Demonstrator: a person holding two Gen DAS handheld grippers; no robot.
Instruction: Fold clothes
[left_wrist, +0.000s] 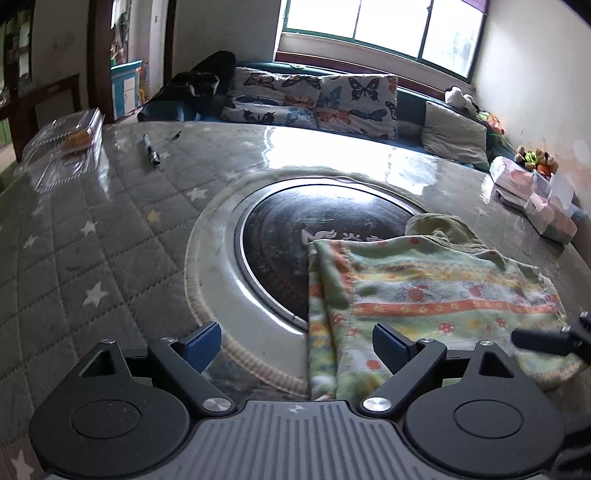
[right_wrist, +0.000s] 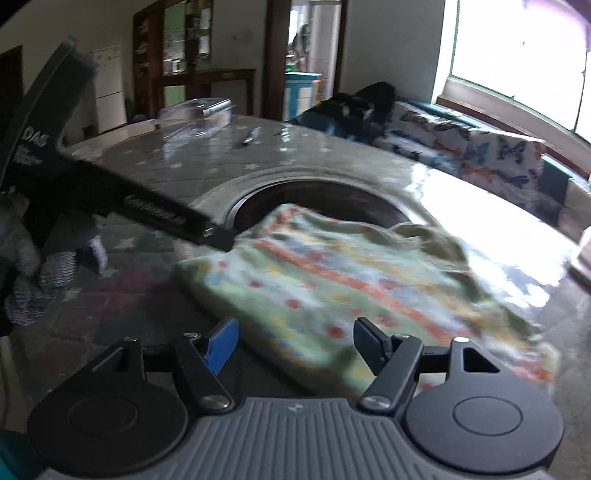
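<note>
A green patterned garment (left_wrist: 424, 295) with orange and yellow stripes lies folded on the table, partly over the round black cooktop (left_wrist: 288, 236). It also shows, blurred, in the right wrist view (right_wrist: 332, 288). My left gripper (left_wrist: 295, 345) is open and empty, just above the garment's near left edge. My right gripper (right_wrist: 291, 347) is open and empty over the garment's near edge. The right gripper's finger shows at the right edge of the left wrist view (left_wrist: 546, 341). The left gripper's body shows at the left of the right wrist view (right_wrist: 110, 192).
The table (left_wrist: 92, 240) has a grey star-quilted cover under clear plastic. A clear plastic box (left_wrist: 70, 144) and a black pen (left_wrist: 151, 149) lie at the far left. Pink and white boxes (left_wrist: 535, 199) sit at the right edge. A sofa with butterfly cushions (left_wrist: 314, 99) stands behind.
</note>
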